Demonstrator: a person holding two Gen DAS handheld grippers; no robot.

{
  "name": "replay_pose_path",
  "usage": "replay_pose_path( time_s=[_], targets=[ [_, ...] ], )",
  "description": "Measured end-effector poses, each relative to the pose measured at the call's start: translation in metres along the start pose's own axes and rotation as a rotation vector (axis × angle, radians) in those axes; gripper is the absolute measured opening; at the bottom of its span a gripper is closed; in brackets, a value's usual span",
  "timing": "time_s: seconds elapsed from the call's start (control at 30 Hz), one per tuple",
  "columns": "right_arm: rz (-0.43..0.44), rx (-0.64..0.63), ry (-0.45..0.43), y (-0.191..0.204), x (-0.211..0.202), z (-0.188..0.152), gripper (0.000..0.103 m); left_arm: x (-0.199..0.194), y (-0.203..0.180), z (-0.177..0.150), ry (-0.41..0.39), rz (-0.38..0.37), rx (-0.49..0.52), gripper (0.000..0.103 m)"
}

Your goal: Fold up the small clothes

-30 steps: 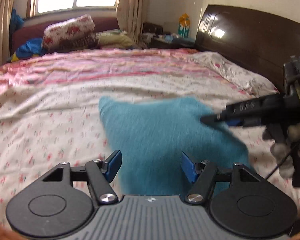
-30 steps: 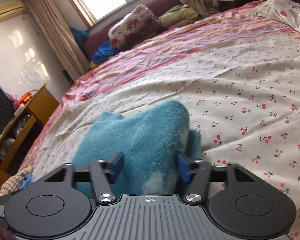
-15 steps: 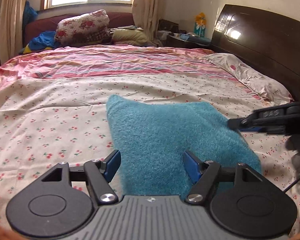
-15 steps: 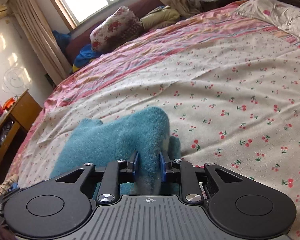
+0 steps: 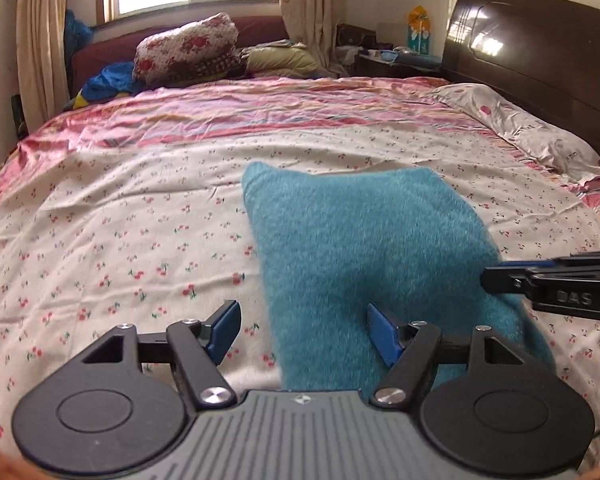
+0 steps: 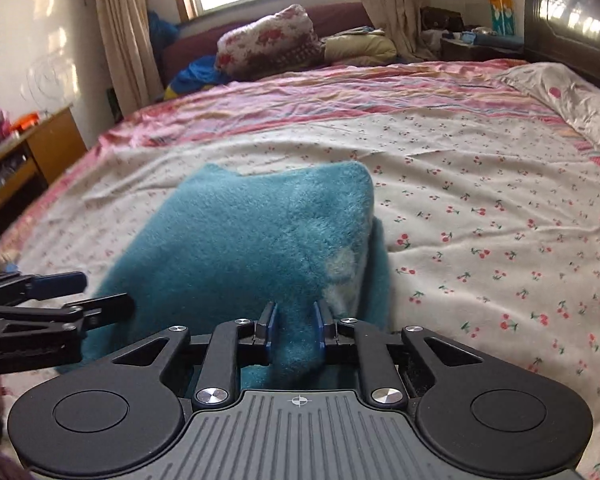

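A fuzzy teal garment (image 5: 372, 248) lies folded on the cherry-print bedsheet (image 5: 120, 232); it also shows in the right wrist view (image 6: 244, 240). My left gripper (image 5: 304, 330) is open over its near left edge, with the left pad over bare sheet and the right pad over the cloth. My right gripper (image 6: 294, 330) is shut on the garment's near edge, cloth bunched between its blue pads. The right gripper shows at the right edge of the left wrist view (image 5: 556, 284). The left gripper shows at the left edge of the right wrist view (image 6: 52, 296).
A dark wooden headboard (image 5: 540, 52) stands at the right. Pillows and folded bedding (image 5: 188, 48) lie at the far end under the window. A wooden cabinet (image 6: 28, 148) stands left of the bed. A pale pillow (image 5: 532, 128) lies near the headboard.
My right gripper closed on the garment's near edge and stays shut on it. My left gripper stayed open and shifted left, off the cloth's middle. The garment now lies flatter.
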State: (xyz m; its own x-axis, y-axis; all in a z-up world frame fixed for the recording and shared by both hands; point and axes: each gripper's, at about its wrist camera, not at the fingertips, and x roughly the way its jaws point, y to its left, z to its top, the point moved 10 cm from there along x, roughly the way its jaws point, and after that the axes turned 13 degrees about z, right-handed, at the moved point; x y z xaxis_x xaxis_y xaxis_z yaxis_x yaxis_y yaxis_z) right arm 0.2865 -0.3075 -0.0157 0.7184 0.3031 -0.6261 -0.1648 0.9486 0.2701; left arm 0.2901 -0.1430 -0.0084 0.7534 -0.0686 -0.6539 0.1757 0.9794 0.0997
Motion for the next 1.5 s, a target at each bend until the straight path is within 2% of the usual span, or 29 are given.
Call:
replay_pose_path(
  time_s=[0.07,0.13,0.3,0.4,0.5,0.7,0.9,1.17,1.5],
  targets=[
    [-0.032,-0.026,0.009,-0.004,0.006,0.0,0.013,-0.002,0.0,-0.003,0.015,-0.003,-0.017,0.075],
    [-0.036,0.002,0.006,-0.006,0.006,-0.002,0.013,-0.004,0.0,-0.005,0.025,0.011,-0.023,0.075],
    [-0.053,0.008,-0.013,0.005,-0.013,-0.003,0.014,-0.015,0.0,-0.015,0.039,0.05,-0.008,0.075],
    [-0.063,0.002,-0.014,0.01,-0.026,-0.007,0.022,-0.021,0.001,-0.021,0.041,0.062,-0.005,0.075],
    [-0.055,0.013,0.01,0.01,-0.03,-0.02,0.022,-0.026,0.002,-0.025,0.048,0.069,-0.01,0.075],
    [-0.097,0.073,0.053,-0.003,-0.032,-0.04,0.023,-0.032,0.001,-0.033,0.058,0.096,0.009,0.079],
    [-0.081,0.065,0.022,0.01,-0.054,-0.042,0.023,-0.039,0.001,-0.042,0.074,0.101,-0.003,0.082],
    [-0.08,0.072,0.04,0.02,-0.061,-0.058,0.025,-0.046,0.002,-0.055,0.095,0.138,0.033,0.083],
    [-0.067,0.084,0.036,0.028,-0.067,-0.064,0.03,-0.053,0.002,-0.06,0.095,0.118,0.01,0.084]
  ],
)
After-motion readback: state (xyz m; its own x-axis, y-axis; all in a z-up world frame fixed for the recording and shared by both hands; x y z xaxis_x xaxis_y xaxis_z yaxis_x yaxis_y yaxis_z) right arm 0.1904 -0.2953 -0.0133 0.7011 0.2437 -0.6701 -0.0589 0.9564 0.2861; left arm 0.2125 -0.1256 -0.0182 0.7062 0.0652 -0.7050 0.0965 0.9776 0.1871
